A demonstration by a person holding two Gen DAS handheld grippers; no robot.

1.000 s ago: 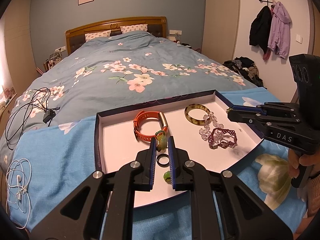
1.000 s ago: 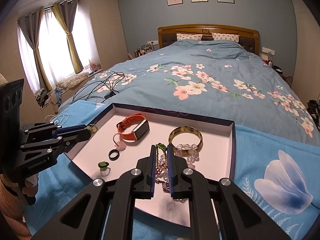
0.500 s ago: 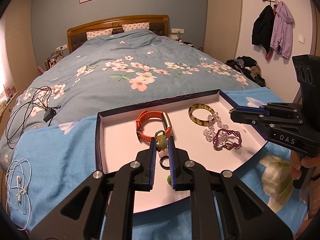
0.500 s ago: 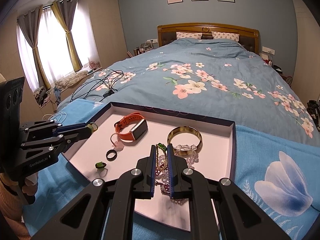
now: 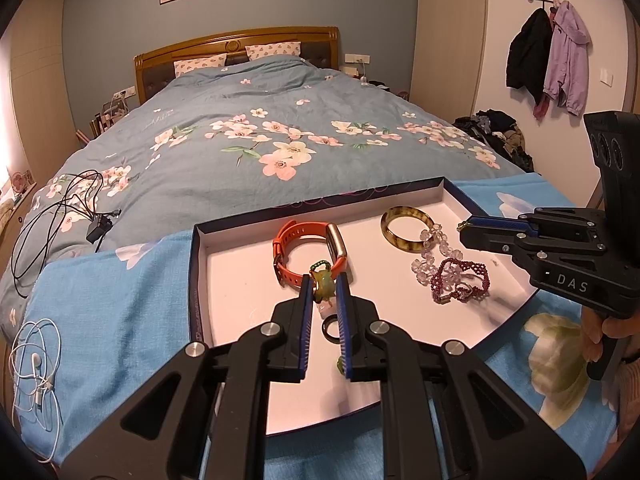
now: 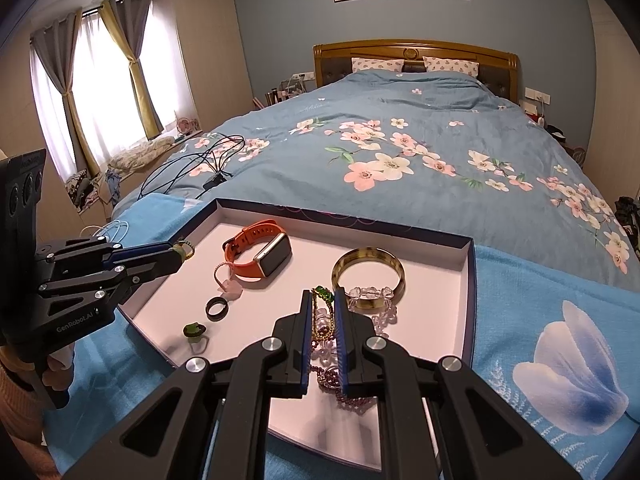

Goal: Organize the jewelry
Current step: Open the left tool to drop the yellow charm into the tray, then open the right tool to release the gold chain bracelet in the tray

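A bedroom with a blue-grey wall held a wide bed [image 5: 280, 132] under a flowered blue quilt, and near its foot a light blue cloth [image 5: 112, 300] lay spread. On that cloth sat a shallow tray [image 5: 198, 280] with a dark rim and a pale floor.

The left gripper [image 5: 323, 294] hung over the near part of the tray, its jaws drawn narrow and pinching a small green and gold pendant [image 5: 322, 286]. The right gripper [image 6: 322, 308] stood over the right near part of the tray, jaws likewise narrow, clamped on a thin gold chain with a green bead [image 6: 322, 294] at its top; its lower end cannot be told apart from the beads beneath.

On the tray floor, an orange watch [image 6: 260, 254] lay toward the far left corner. An amber bangle [image 6: 368, 276] lay toward the far right edge, touching a clear bead bracelet [image 5: 430, 252]. A dark red beaded bracelet [image 5: 460, 284] lay just beside the clear one, nearer the right edge. A black ring [image 6: 217, 307] lay near the left edge, with a green ring [image 6: 194, 330] closer to the near left edge and a pink charm [image 6: 232, 288] between the black ring and the watch.

Black cables [image 5: 60, 208] lay on the quilt past the far left corner of the tray, and white earphones [image 5: 36, 364] rested at the left edge of the cloth.
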